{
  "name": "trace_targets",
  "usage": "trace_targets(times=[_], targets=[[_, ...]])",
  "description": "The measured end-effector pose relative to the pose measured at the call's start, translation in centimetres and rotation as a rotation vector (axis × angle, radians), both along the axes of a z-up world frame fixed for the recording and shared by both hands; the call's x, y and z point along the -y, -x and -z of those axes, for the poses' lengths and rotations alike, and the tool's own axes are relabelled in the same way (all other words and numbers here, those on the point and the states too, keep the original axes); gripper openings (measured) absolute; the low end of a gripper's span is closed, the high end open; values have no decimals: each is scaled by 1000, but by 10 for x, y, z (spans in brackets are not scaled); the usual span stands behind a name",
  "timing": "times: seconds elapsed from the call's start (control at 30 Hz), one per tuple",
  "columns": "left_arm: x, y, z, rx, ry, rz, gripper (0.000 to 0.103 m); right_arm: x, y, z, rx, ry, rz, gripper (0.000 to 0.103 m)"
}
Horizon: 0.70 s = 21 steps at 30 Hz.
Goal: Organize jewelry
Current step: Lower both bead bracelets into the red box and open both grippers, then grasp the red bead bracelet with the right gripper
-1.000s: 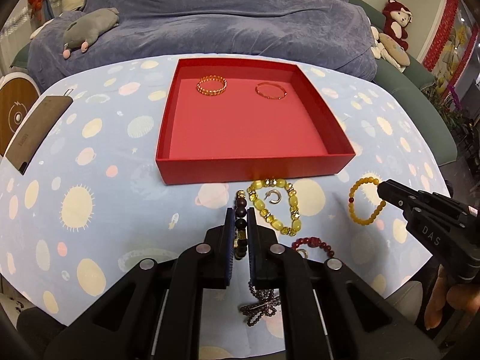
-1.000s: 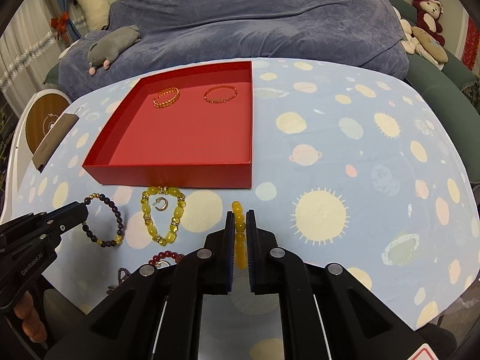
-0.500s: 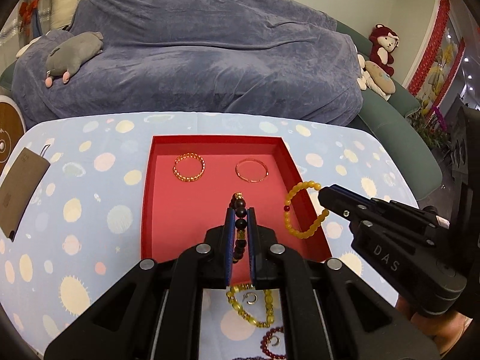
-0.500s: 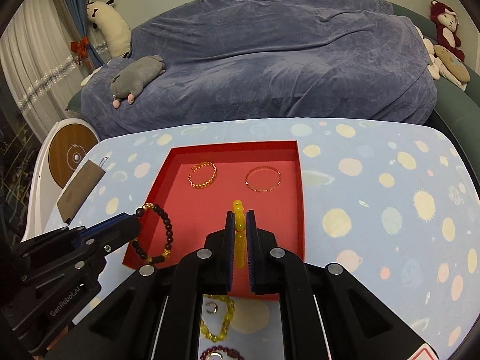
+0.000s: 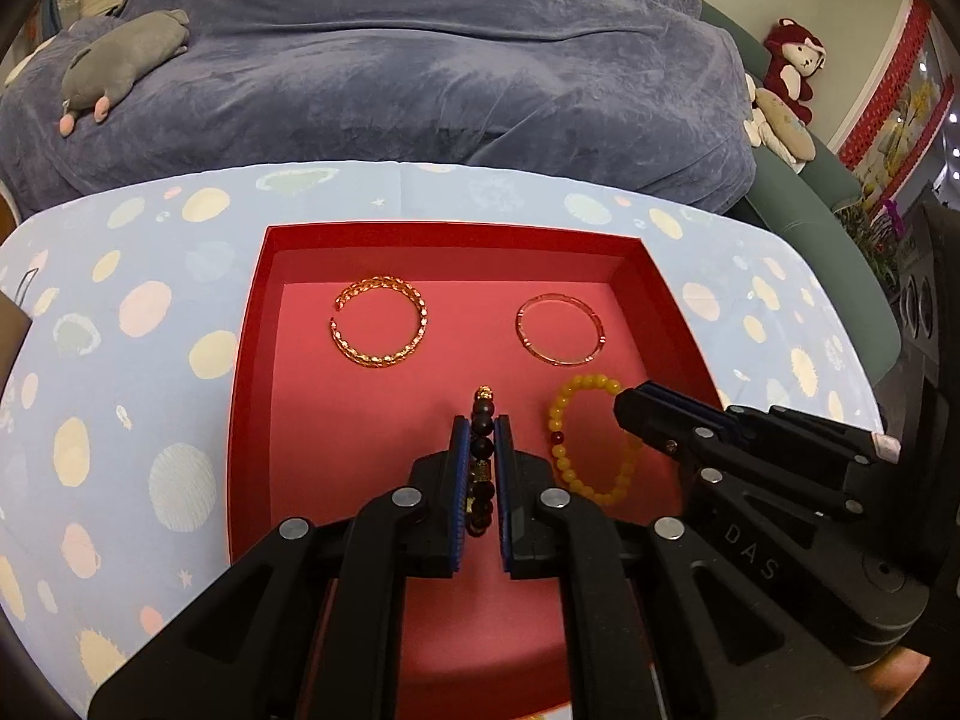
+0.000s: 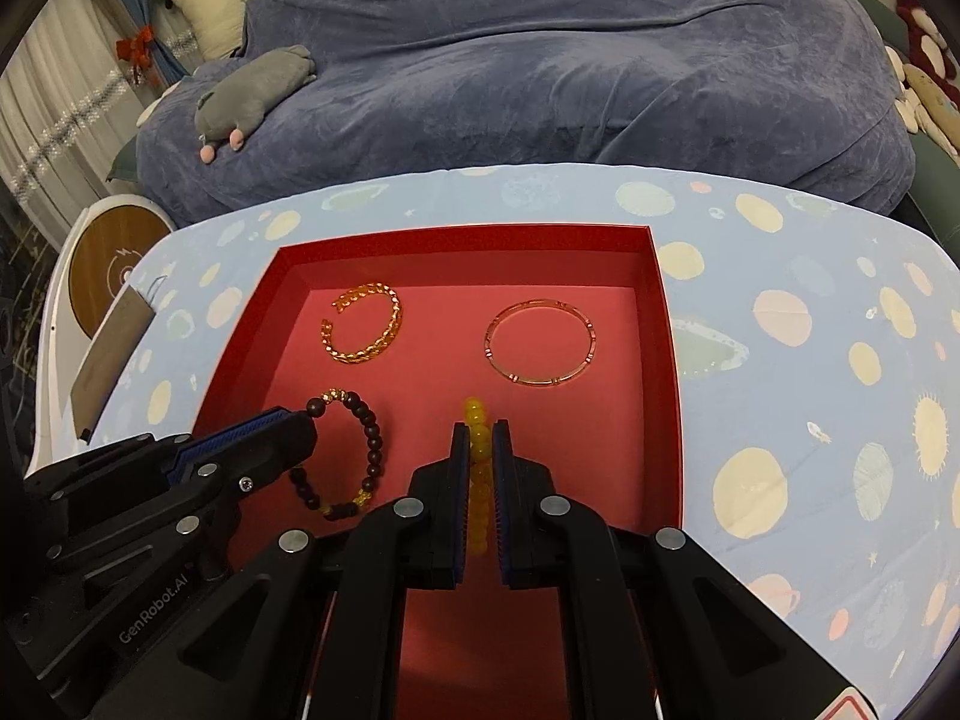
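A red tray [image 5: 252,324] [image 6: 666,324] lies on the spotted blue tablecloth. A gold woven bangle [image 5: 378,324] [image 6: 363,324] and a thin rose-gold bangle [image 5: 559,329] [image 6: 539,341] lie at its back. My left gripper [image 5: 481,426] [image 6: 300,420] is shut on a dark bead bracelet [image 5: 482,450] [image 6: 372,450], held over the tray's middle. My right gripper [image 6: 480,429] [image 5: 627,402] is shut on a yellow bead bracelet [image 6: 478,438] [image 5: 564,426], held over the tray just right of the left gripper.
A sofa under a blue-grey cover [image 5: 420,60] stands behind the table, with a grey plush toy [image 5: 120,60] and red plush toys [image 5: 792,60] on it. A brown card [image 6: 108,360] lies at the table's left edge beside a round wooden disc [image 6: 114,270].
Both grippers lifted their bracelets off the tablecloth in front of the tray and carried them forward over the tray, then lower and closer to its floor.
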<state>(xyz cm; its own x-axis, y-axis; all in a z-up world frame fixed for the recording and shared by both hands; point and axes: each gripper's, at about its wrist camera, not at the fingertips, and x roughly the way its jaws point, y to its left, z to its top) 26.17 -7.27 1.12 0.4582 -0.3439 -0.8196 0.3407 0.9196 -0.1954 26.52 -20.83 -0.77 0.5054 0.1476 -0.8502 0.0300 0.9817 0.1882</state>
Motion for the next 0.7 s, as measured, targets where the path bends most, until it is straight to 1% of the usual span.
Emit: trace_targets(times=[0.1, 0.13, 0.17, 0.2, 0.23, 0.27, 0.3, 0.4, 0.53, 0.7], targets=[[3, -5, 6, 40, -68, 6, 8, 7, -9, 6, -2, 35, 31, 8], [2, -6, 6, 58, -87, -1, 9, 11, -10, 6, 7, 50, 53, 12], [1, -6, 6, 79, -106, -14, 17, 14, -10, 4, 13, 62, 70, 20], [1, -5, 5, 90, -110, -20, 30, 18, -9, 3, 24, 68, 85, 25], [-1, -5, 4, 99, -112, -29, 37, 22, -5, 0, 41, 69, 103, 34], [-3, -2, 2, 114, -115, -44, 47, 25, -2, -3, 53, 67, 114, 38], [-5, -1, 1, 127, -114, -53, 50, 28, 2, -6, 60, 60, 124, 39], [-8, 5, -5, 129, -98, -68, 52, 34, 15, -14, 71, 41, 134, 39], [-10, 22, -14, 138, -91, -85, 52, 32, 36, -30, 91, 60, 119, 39], [-18, 55, -28, 153, -83, -94, 52, 27, 78, -46, 109, 62, 106, 41]])
